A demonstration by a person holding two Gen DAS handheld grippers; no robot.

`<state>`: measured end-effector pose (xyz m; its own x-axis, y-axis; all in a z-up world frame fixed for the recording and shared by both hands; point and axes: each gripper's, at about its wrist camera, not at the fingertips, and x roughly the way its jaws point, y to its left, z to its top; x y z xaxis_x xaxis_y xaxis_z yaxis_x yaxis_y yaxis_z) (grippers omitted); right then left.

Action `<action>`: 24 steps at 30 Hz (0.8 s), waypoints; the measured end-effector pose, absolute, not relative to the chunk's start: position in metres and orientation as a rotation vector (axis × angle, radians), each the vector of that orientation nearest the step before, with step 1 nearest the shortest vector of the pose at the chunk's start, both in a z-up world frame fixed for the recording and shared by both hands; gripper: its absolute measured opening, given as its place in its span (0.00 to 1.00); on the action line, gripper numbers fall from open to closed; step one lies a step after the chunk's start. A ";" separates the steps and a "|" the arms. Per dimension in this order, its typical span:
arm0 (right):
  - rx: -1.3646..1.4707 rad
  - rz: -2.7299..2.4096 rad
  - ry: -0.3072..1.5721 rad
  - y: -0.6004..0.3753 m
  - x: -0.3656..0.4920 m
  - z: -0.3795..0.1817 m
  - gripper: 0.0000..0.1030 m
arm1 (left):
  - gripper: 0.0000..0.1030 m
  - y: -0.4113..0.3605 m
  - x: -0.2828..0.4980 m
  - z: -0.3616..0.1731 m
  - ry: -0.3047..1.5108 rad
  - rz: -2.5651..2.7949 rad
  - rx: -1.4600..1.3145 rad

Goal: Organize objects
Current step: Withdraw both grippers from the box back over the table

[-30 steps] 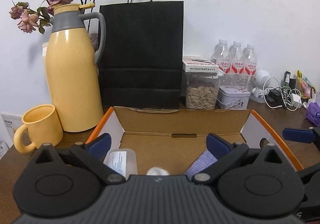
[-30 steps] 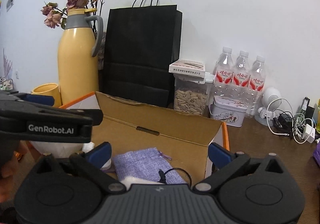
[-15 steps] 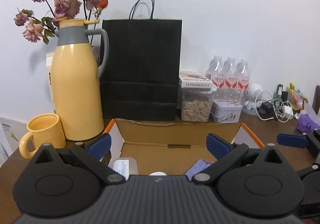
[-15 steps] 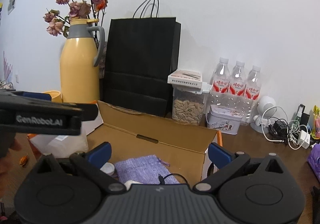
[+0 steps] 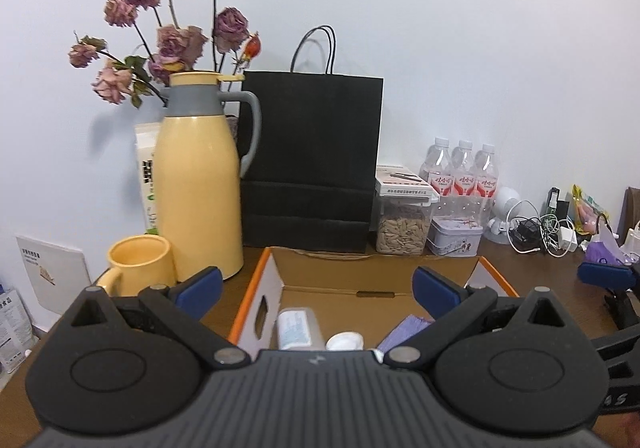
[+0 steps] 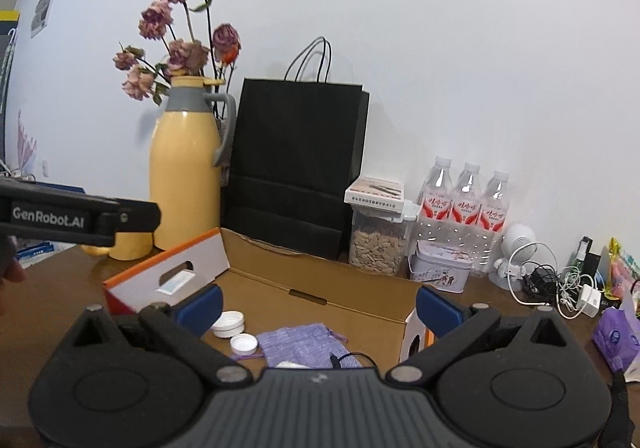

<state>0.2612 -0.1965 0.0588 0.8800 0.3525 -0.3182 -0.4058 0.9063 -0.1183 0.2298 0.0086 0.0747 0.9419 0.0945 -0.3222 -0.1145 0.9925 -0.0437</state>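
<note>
An open cardboard box [image 5: 362,282] with orange edges lies on the brown table. It holds a clear labelled bottle [image 5: 296,330], a white cap [image 5: 345,340] and a purple pouch [image 5: 404,332]. My left gripper [image 5: 316,286] hangs open above the box's near side, holding nothing. From the right wrist view the box [image 6: 320,284] shows two white caps [image 6: 229,323], the purple pouch [image 6: 300,342] and a black cable [image 6: 348,358]. My right gripper [image 6: 319,306] is open and holds nothing. The left gripper's side [image 6: 80,215] shows at the left edge.
Behind the box stand a yellow thermos jug [image 5: 198,183] with dried roses, a yellow mug [image 5: 138,266], a black paper bag [image 5: 312,163], a seed jar [image 5: 402,226], a tin [image 5: 454,242] and water bottles [image 5: 464,177]. Tangled chargers [image 5: 548,234] and a purple pack [image 6: 616,336] lie at the right.
Both grippers have pulled back and risen from the box, so more of the wall, the flowers and the table shows. Both stay open.
</note>
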 end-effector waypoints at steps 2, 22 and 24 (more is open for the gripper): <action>-0.182 0.398 0.288 -0.199 0.248 0.061 1.00 | 1.00 0.012 0.218 0.076 0.328 0.110 -0.059; -0.193 0.393 0.345 -0.238 0.130 0.026 1.00 | 1.00 0.045 0.097 0.051 0.384 0.126 -0.029; -0.196 0.390 0.366 -0.240 0.126 0.019 1.00 | 1.00 0.051 0.089 0.044 0.398 0.134 -0.041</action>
<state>0.1263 -0.2403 0.0188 0.8606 0.3347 -0.3840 -0.4047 0.9070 -0.1163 0.0892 0.0506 0.0445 0.9130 0.1224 -0.3891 -0.1384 0.9903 -0.0134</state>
